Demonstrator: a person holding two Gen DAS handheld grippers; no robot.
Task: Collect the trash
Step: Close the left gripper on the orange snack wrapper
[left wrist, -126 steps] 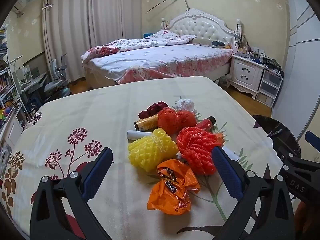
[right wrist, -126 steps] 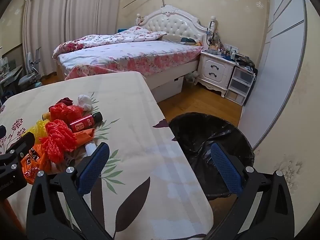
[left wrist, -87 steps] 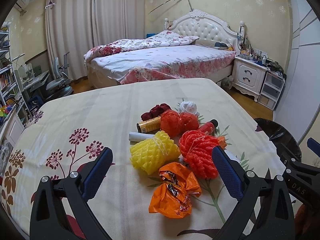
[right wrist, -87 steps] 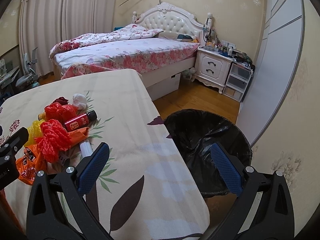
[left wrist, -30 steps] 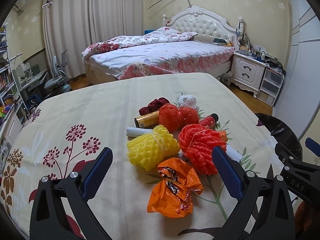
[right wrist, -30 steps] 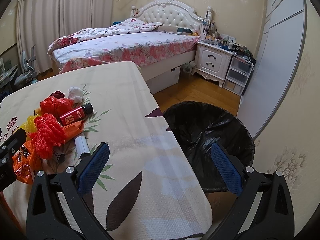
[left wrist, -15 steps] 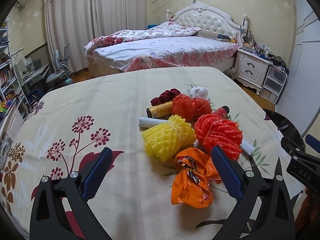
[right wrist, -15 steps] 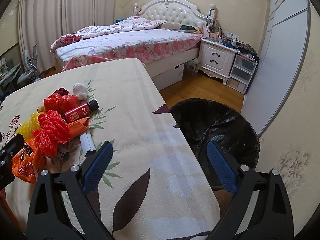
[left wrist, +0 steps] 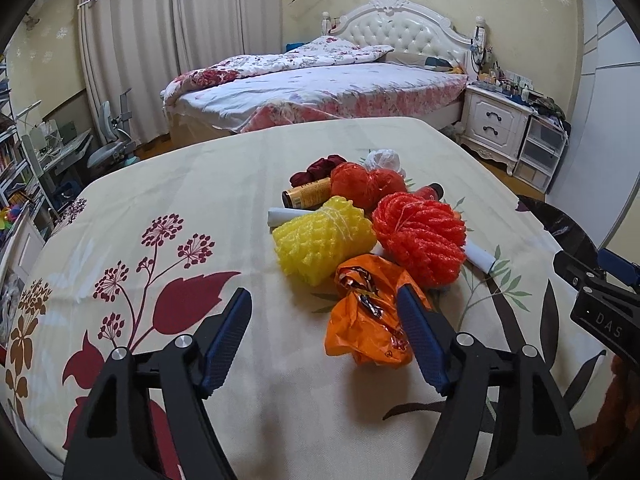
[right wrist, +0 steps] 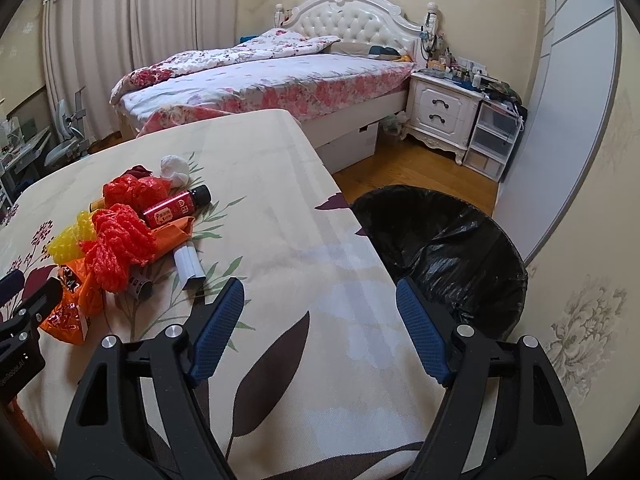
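Two knobbly foam nets, yellow point(left wrist: 324, 240) and red point(left wrist: 420, 236), beside crinkled orange bag point(left wrist: 368, 320).

Crumpled orange wrapper point(left wrist: 366, 320), yellow foam net point(left wrist: 322, 240), red foam net point(left wrist: 420, 236) and red bottle point(right wrist: 176, 206) lie clustered on the desk point(left wrist: 180, 208); black-lined bin point(right wrist: 444, 252) stands beside it.

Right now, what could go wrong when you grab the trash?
The trash lies piled together: pulling the orange bag could drag the yellow net along. The red bottle is round and might roll off the table. The bin stands beside the table edge, so a short drop could miss.
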